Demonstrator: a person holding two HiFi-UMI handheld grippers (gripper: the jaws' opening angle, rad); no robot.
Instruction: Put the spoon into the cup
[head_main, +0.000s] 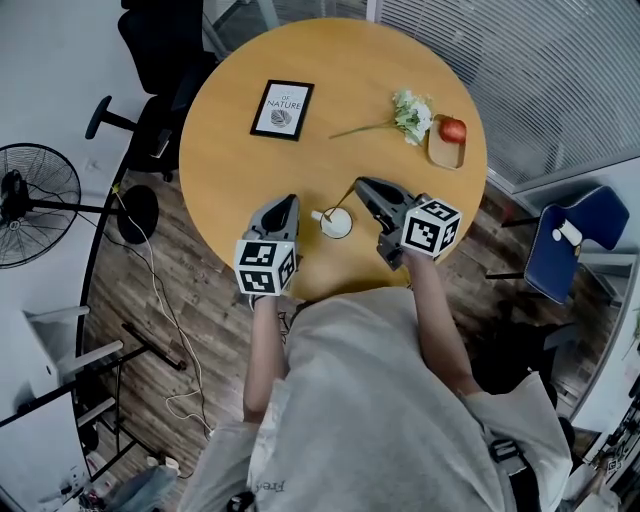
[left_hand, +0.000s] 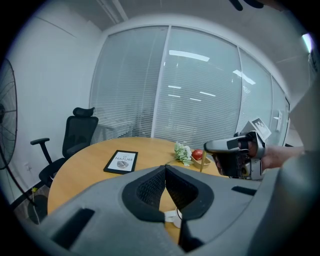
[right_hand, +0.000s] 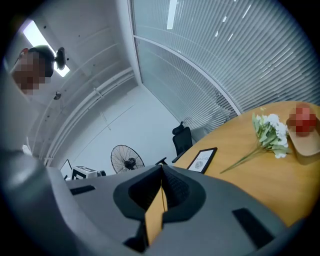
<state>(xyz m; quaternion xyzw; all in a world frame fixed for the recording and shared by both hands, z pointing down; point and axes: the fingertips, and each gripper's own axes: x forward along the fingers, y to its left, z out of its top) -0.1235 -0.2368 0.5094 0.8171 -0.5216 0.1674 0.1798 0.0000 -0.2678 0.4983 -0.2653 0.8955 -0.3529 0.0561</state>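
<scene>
Spoon (head_main: 342, 201) is pinched by its handle in the right gripper (head_main: 361, 185) and slants down, with its low end at the cup (head_main: 349, 227). It looks like it is just going in. The left gripper (head_main: 291, 199) is pinched together on nothing just beside the cup, so next the right one should dip a little and let go.

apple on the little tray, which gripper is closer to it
Right. The right gripper, shut on the spoon, is below and left of the apple in the head view; the left gripper is farther left, beyond the cup.
</scene>
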